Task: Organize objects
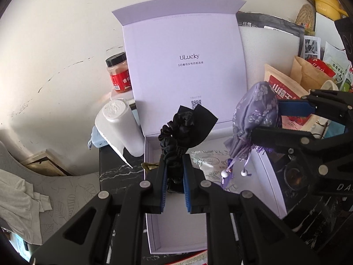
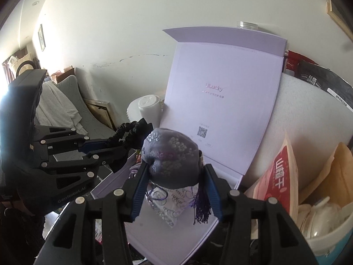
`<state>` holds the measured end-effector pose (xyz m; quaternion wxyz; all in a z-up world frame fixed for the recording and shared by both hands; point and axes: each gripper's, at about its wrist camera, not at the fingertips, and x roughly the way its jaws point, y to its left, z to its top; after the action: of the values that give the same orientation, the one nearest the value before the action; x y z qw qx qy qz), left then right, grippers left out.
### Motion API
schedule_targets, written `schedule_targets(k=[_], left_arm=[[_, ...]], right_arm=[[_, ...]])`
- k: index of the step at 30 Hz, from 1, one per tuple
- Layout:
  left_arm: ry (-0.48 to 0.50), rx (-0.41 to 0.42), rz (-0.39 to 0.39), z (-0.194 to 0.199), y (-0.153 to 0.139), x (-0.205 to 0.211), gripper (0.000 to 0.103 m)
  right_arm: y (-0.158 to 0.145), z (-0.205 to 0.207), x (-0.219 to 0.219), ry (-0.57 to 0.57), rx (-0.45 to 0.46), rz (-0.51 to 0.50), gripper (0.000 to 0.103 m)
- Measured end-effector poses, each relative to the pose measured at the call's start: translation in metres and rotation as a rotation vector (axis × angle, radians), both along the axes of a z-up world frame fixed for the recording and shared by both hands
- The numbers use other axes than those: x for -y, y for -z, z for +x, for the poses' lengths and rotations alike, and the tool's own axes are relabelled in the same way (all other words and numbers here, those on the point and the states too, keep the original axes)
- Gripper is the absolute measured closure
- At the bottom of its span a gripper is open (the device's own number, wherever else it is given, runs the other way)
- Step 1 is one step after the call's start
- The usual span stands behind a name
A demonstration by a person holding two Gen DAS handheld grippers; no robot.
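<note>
Left gripper [image 1: 174,176] jaws clamped on black scrunchie [image 1: 176,132] — right gripper [image 2: 174,184] on purple pouch [image 2: 171,156], box floor [image 1: 176,231] half-hidden.

Glossy brocade pouch [image 2: 169,156], matt box [image 1: 187,66]

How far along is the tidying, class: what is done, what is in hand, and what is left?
Done: the lavender box stands open, and a patterned packet already lies inside. In hand: the left gripper clamps a black scrunchie and the right gripper clamps a purple drawstring pouch, both above the box. Left: releasing both into it, then probably closing the lid.
</note>
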<state>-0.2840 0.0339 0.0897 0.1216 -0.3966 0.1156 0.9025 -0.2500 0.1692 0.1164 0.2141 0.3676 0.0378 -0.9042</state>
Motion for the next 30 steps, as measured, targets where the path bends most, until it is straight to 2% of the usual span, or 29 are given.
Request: schedule_targets(k=[13,21,30], left_arm=[[-0.014,0.016,-0.023,-0.061,0.020,-0.010,0.091],[-0.013,0.072,-0.043,-0.091,0.051,-0.015,0.091],[-0.021,0.141,-0.039,-0.104,0.080,-0.014,0.091]], right_arm=[[0.002,-0.044,-0.002,0.087,0.002,0.020,0.053],[0.026,-0.066,-0.001,0.126,0.053,0.063,0.053],[0.047,-0.072,0.000,0.149,0.095,0.136,0.052]])
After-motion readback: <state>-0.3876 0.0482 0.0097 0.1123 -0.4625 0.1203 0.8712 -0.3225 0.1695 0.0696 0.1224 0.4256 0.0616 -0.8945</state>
